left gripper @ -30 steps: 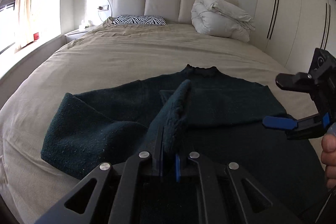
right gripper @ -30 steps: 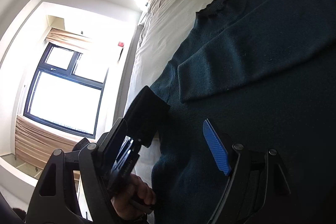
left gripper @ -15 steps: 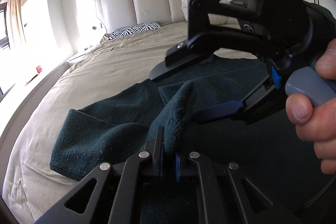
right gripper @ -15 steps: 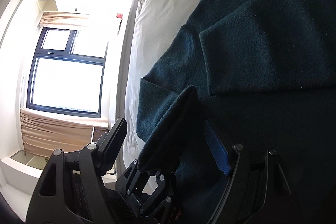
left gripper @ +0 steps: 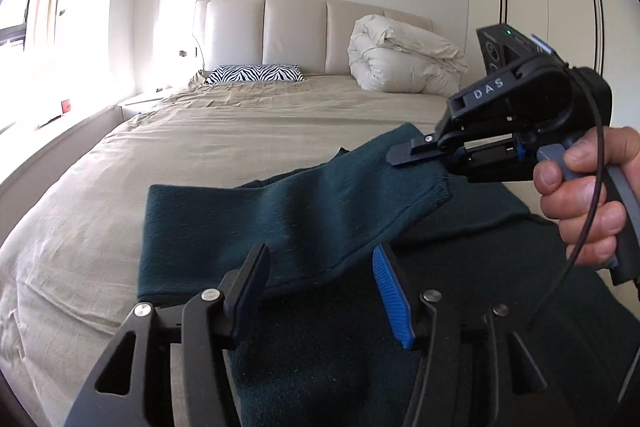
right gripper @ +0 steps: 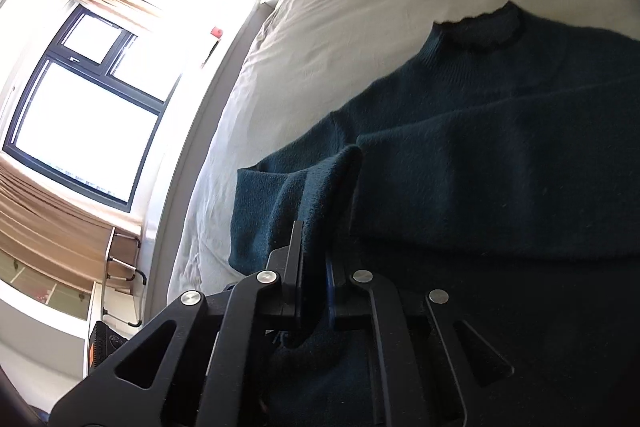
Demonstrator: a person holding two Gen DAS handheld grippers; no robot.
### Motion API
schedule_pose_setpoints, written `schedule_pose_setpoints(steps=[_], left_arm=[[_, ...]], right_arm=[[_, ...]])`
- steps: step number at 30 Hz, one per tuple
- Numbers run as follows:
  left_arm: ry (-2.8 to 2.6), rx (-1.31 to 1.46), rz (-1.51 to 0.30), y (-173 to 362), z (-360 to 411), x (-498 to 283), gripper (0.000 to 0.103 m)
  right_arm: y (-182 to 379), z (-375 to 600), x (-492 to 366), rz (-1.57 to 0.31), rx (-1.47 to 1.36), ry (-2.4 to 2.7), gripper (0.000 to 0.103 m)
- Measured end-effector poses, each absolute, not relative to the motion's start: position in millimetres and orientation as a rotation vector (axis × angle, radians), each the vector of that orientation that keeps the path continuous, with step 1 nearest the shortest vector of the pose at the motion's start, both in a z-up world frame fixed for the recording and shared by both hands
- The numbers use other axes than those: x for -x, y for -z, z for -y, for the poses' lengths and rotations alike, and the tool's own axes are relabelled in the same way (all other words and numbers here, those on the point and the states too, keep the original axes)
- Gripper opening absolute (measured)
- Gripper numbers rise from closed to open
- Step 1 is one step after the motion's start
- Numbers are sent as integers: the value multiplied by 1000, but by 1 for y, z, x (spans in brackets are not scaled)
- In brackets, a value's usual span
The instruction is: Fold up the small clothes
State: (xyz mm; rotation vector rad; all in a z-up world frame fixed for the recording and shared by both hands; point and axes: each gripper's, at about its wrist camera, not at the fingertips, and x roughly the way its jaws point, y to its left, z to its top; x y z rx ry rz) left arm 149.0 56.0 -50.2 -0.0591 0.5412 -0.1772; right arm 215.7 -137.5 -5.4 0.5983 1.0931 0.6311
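Observation:
A dark green sweater [left gripper: 460, 307] lies flat on the beige bed [left gripper: 240, 131], collar [right gripper: 484, 31] toward the headboard. One sleeve lies folded across the body [right gripper: 500, 179]. My right gripper [right gripper: 314, 255] is shut on the cuff end of the other sleeve [left gripper: 304, 211] and holds it lifted over the sweater; it shows in the left wrist view [left gripper: 424, 151]. My left gripper [left gripper: 320, 287] is open and empty, its fingers on either side of the lifted sleeve without touching it.
A zebra-print pillow [left gripper: 254, 73] and a rolled white duvet [left gripper: 404, 61] lie by the headboard. White wardrobes [left gripper: 540, 7] stand on the right. A window [right gripper: 84, 123] and a low sill run along the bed's left side.
My left gripper has let go of the sleeve cuff and opened. My right gripper has closed on it and pulled the sleeve to the right.

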Motion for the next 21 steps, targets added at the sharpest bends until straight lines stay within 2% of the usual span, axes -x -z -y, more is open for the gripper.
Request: schedule_pose_setpoints(steps=[3, 7, 10, 15, 21], left_arm=[[172, 185, -553, 47, -87, -153, 56], [138, 372, -595, 48, -140, -174, 43], [107, 485, -601, 48, -178, -191, 38], [124, 586, -614, 45, -205, -217, 38], [208, 636, -659, 49, -187, -247, 38]], right_arm=[[-13, 195, -224, -1036, -602, -536, 7], [-12, 250, -232, -1024, -603, -431, 7], [-7, 283, -233, -1020, -612, -386, 7], [24, 336, -236, -1044, -643, -310, 7], [55, 359, -237, -1071, -658, -251, 7]])
